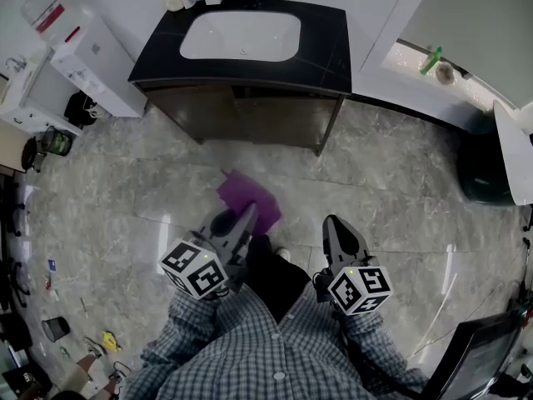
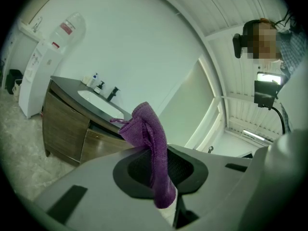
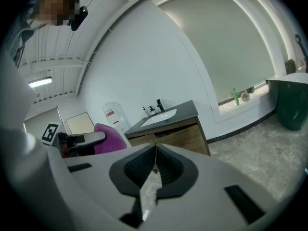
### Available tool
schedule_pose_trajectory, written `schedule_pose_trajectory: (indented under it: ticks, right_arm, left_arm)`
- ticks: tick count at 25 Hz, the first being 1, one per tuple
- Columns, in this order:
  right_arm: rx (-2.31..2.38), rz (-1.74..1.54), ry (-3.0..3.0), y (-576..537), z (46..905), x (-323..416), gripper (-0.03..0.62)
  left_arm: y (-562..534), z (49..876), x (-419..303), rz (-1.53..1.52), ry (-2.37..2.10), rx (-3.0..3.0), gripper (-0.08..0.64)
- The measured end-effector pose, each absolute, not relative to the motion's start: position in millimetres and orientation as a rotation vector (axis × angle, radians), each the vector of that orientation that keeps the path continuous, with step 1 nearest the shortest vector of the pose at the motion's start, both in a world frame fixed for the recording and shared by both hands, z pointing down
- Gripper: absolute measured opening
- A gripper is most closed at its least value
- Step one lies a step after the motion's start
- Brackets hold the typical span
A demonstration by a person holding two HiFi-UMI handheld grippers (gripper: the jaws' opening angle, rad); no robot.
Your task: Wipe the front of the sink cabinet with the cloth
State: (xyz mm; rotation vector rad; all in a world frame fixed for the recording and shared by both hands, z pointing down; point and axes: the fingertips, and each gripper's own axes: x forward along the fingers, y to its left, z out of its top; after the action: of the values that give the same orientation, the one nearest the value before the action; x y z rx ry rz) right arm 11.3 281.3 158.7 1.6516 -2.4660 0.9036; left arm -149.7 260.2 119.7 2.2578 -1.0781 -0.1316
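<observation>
The left claw (image 2: 160, 170) is clenching on the purple cloth (image 2: 150, 141): in the left gripper view the fabric is running up between the two jaws and bunching in a fold above their tips, at the middle of the frame. The right claw (image 3: 154, 153) is closing on nothing, its jaws meeting at the tips with only a thin slit below them. The head view is showing what neither gripper view gives: both claws are hanging side by side at the lower centre, above the person's checked shirt (image 1: 266, 348), and the cloth is spreading out ahead of the left claw over the marble floor (image 1: 400, 190), clear of the sink cabinet (image 1: 250, 117) at the upper centre and not touching its brown front. That view is also looking down into the white sink (image 1: 240, 36) set in the dark bench (image 1: 158, 50). The left gripper view is showing the cabinet front at the left, partly behind the cloth, with a white water dispenser (image 2: 41, 78) beside it. The right gripper view is taking in the left claw and its cloth at the left edge, the cabinet at the centre, and a green bottle (image 3: 235, 96) on the window ledge at the right.
</observation>
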Motion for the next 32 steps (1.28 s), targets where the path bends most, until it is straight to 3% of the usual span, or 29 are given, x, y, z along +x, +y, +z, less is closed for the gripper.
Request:
schedule_pose_trajectory:
  ticks: [19,32]
  right_arm:
    - [1.559,0.810,-2.441,132,179,-27,0.018]
    - [1.543,0.882,-2.369,76,227,-44,0.018]
  left_arm:
    - [112,174,-182,-0.020,-1.097,2.237,0.054]
    - [31,265,-208,0.056,-1.131,2.128,0.054]
